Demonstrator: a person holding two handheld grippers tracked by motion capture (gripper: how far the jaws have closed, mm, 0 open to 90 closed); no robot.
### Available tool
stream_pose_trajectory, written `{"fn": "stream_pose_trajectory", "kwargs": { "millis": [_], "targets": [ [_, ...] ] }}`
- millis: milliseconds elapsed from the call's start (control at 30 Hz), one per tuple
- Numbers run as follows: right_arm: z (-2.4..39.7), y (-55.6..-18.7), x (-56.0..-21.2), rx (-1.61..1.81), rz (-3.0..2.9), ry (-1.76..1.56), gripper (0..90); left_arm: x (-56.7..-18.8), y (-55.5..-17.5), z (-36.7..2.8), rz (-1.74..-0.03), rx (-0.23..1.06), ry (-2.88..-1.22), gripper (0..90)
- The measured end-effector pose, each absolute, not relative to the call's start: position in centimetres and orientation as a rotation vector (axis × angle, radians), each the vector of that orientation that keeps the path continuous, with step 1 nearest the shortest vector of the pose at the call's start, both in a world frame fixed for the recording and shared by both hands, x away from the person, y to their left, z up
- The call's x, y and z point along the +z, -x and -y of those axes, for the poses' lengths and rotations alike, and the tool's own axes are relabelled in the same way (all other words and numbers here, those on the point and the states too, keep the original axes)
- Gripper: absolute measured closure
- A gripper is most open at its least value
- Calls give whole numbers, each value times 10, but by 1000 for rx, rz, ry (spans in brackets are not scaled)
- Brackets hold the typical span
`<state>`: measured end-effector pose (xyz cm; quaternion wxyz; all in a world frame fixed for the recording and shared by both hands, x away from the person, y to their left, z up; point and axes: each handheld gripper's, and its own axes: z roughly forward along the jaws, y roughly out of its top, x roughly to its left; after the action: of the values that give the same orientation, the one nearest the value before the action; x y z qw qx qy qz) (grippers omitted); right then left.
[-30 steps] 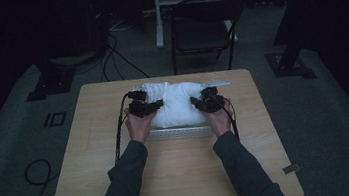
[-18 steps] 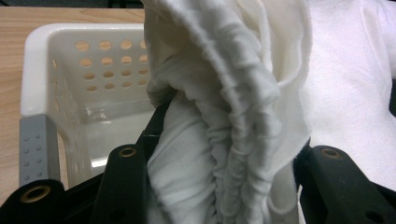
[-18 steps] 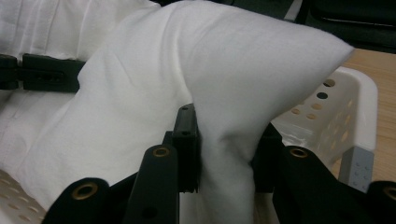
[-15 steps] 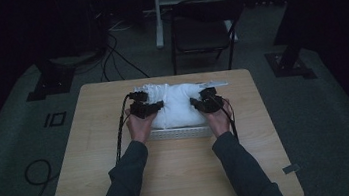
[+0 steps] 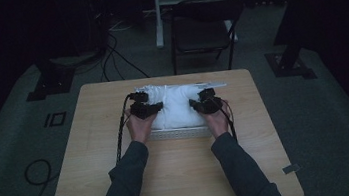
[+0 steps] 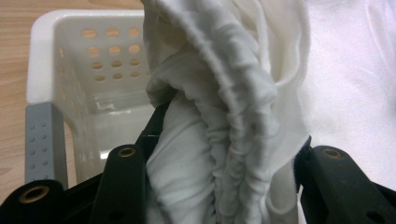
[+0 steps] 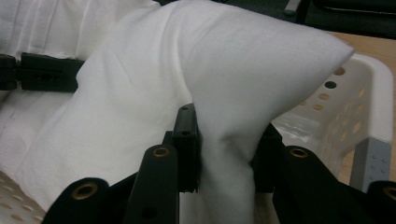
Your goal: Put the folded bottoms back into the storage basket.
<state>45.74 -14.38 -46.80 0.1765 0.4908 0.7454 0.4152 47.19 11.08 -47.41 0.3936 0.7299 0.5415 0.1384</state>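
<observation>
White cloth (image 5: 177, 106) fills the basket (image 5: 179, 133), which sits near the middle of the table (image 5: 95, 163), toward its far edge. At the basket's left end the left gripper (image 5: 146, 109) has its 2 jaws clamped on a gathered, ribbed bunch of the cloth (image 6: 219, 140), lifted just above the basket's perforated wall (image 6: 70, 56) and grey corner post (image 6: 42, 140). At the basket's right end the right gripper (image 5: 206, 105) pinches a smooth fold of the cloth (image 7: 224, 93) between its 2 jaws, narrow around the fabric, with the fold peaking above the basket rim (image 7: 373, 93). The right gripper view also catches the left gripper (image 7: 44, 72) farther off, across the cloth. Both hands rest at the basket's near side, sleeves running back over the table. A chair (image 5: 203, 24) stands beyond the basket, past the table's far edge.
</observation>
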Motion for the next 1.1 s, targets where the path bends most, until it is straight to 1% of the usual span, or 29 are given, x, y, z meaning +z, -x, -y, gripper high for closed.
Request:
{"fn": "stream_pose_trajectory", "kwargs": {
  "millis": [133,233,567,767,900,1100],
  "targets": [
    [142,-457,-470,1166,-2117,-1386,698,-474,-470,-106,-1387,405,-1893,506],
    [140,-457,-474,1146,-2126,-1387,694,-474,-470,-104,-1397,419,-1903,505],
    [138,-456,-477,1069,-2145,-1385,679,-475,-467,-93,-1414,513,-1974,474],
    [138,-454,-478,1015,-2151,-1392,664,-476,-466,-91,-1423,507,-2011,450],
    [136,-455,-479,970,-2169,-1397,634,-478,-466,-90,-1463,500,-2029,432],
    [138,-456,-479,937,-2162,-1418,591,-481,-465,-89,-1474,496,-2041,414]
  ]
}}
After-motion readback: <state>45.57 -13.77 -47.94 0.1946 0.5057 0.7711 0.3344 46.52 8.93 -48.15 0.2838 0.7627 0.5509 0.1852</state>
